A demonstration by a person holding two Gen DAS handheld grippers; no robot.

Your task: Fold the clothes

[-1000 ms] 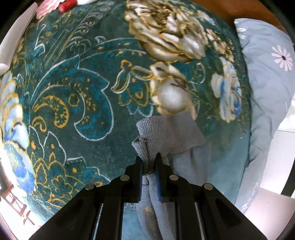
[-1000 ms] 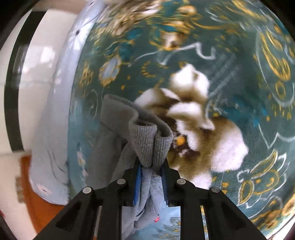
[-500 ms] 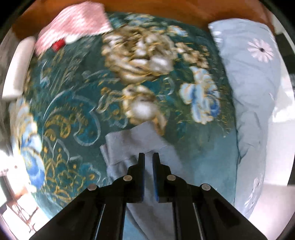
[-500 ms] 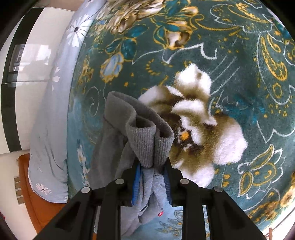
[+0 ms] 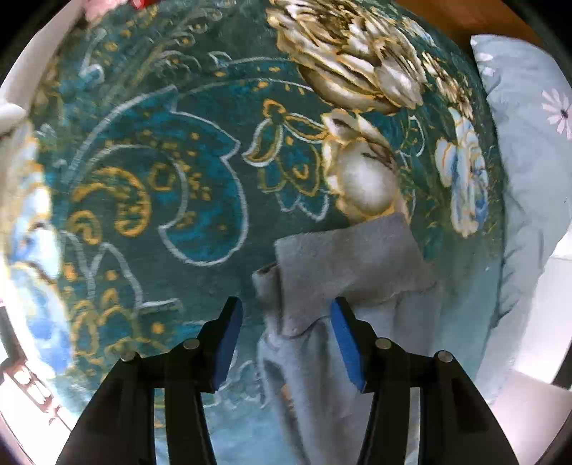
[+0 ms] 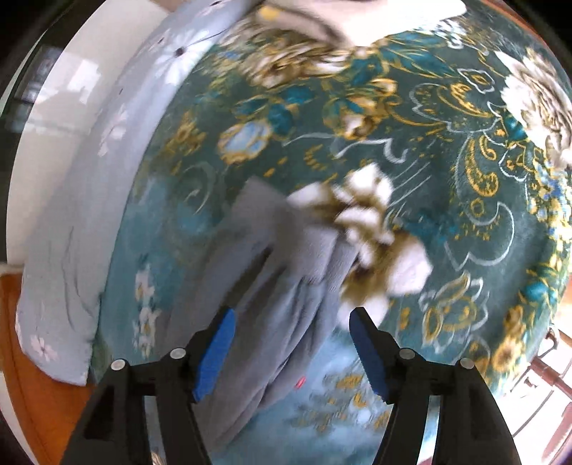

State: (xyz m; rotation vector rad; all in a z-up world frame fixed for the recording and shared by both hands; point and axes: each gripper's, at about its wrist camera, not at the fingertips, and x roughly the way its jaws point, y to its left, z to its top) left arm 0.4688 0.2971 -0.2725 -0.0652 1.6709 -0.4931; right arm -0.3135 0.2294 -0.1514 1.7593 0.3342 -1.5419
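Observation:
A grey knit garment (image 5: pixel 352 261) lies flat on the teal floral blanket (image 5: pixel 161 150), its ribbed end folded over toward the far side. It also shows, blurred, in the right wrist view (image 6: pixel 286 272). My left gripper (image 5: pixel 286 314) is open and empty, its blue pads on either side of the garment's near part, just above it. My right gripper (image 6: pixel 291 322) is open and empty above the same garment.
A light blue pillow (image 5: pixel 529 150) with daisy print lies along the blanket's edge; it also shows in the right wrist view (image 6: pixel 89 200). A pink-and-white cloth with a red item (image 5: pixel 143 3) sits at the far end. Wooden floor (image 6: pixel 28 343) lies beyond the bed.
Both grippers have let go of the grey garment and opened wide. The garment has dropped flat onto the blanket. The left let go first, the right just now.

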